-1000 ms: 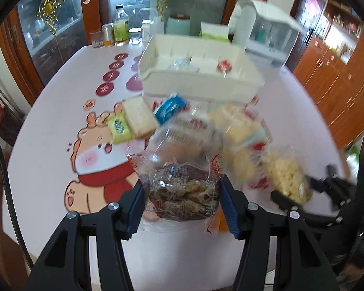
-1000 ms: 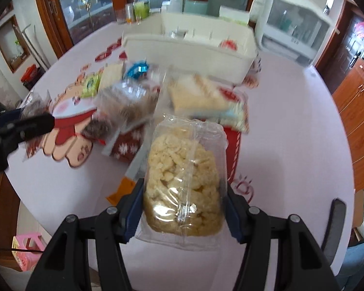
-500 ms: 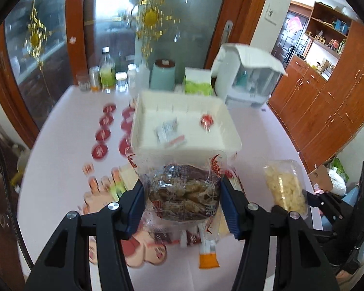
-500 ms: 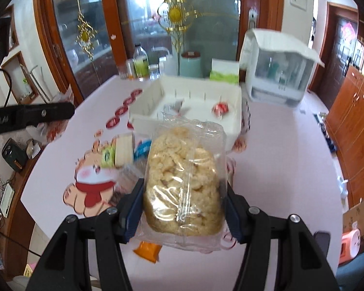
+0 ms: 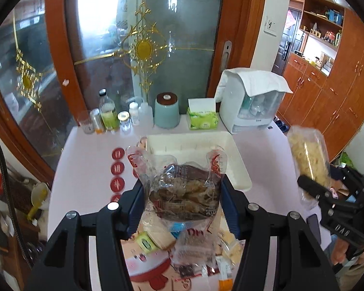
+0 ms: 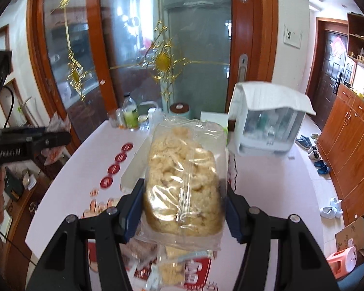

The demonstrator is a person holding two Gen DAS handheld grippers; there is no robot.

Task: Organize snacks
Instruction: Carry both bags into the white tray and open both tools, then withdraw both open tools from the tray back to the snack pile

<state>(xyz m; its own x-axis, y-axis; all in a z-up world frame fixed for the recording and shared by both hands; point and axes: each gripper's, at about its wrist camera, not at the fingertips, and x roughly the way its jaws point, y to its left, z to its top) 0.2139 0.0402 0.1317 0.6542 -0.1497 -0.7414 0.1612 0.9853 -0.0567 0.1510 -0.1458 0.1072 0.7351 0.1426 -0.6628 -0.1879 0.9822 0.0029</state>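
The left gripper (image 5: 182, 201) is clamping a clear bag of brown snacks (image 5: 182, 194), holding it in the air above the table (image 5: 89, 160) just in front of the white tray (image 5: 237, 169). The right gripper (image 6: 183, 208) is squeezing a clear bag of pale puffed snacks (image 6: 184, 181), raised over the loose packets (image 6: 182, 271) lying on the table.

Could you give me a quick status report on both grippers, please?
Left hand-held gripper shut on brown snack bag, right hand-held gripper shut on yellow snack bag. Both held above table. White tray ahead, nothing blocking.
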